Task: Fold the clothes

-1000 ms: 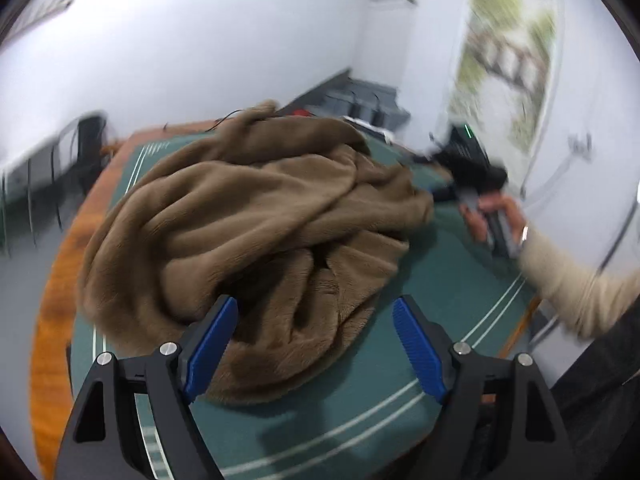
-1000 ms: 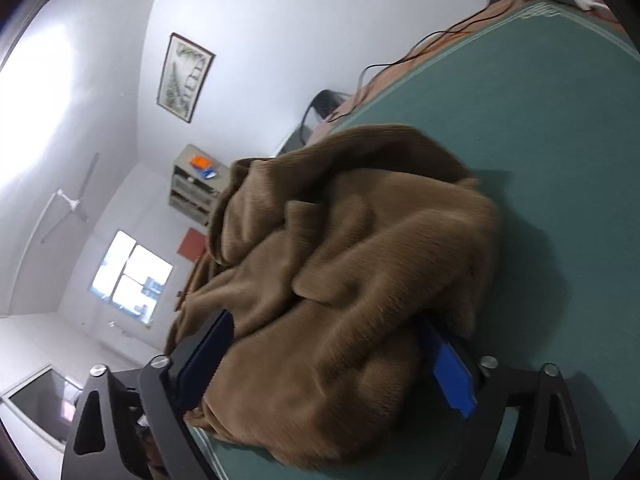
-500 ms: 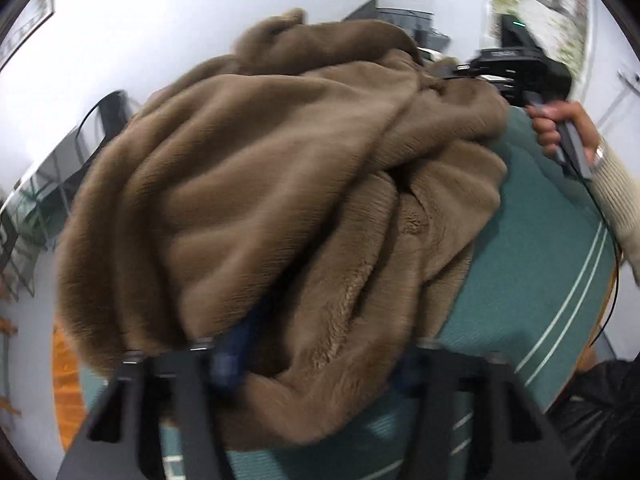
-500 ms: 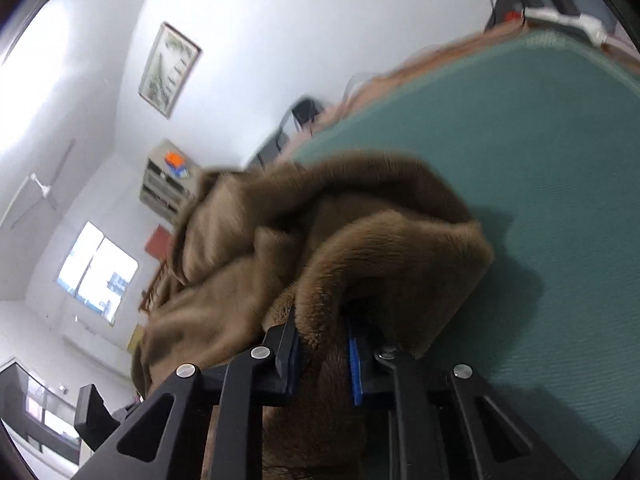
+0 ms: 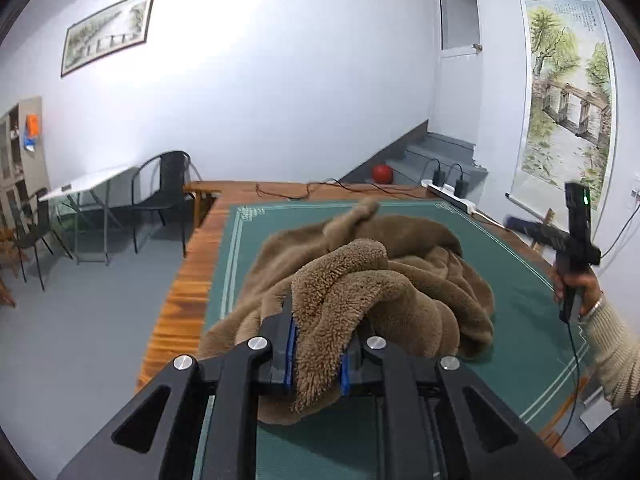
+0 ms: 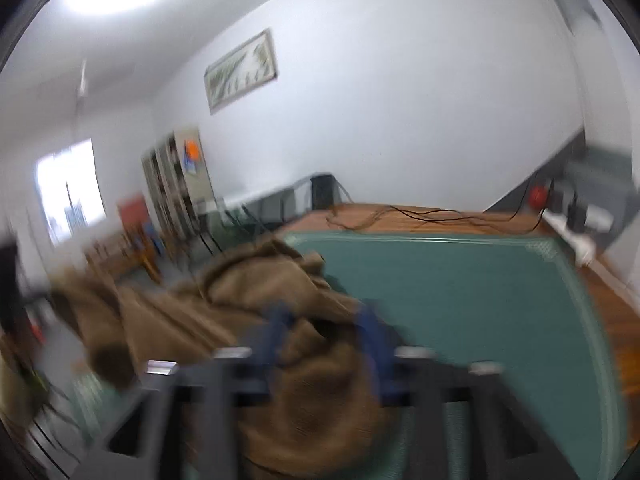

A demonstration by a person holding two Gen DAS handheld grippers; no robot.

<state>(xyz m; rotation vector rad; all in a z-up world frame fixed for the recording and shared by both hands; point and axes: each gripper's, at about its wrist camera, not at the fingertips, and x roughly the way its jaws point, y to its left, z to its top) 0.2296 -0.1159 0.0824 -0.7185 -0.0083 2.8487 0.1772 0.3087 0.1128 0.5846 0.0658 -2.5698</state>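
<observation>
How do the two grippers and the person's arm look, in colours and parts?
The left gripper has black angular arms, silver round bolts and blue finger pads. The right gripper, blurred, shows the same black frame and blue pads. The arm wears a cream knitted sleeve and a wrist bracelet.

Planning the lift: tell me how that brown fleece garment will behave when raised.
The brown fleece garment probably flops: it lies crumpled on the green mat. The left tongs clamp a thick fold, so it likely grips well, not slippery.

A fuzzy brown fleece garment (image 5: pixel 372 280) lies crumpled in a heap on the green mat (image 5: pixel 516 280).
</observation>
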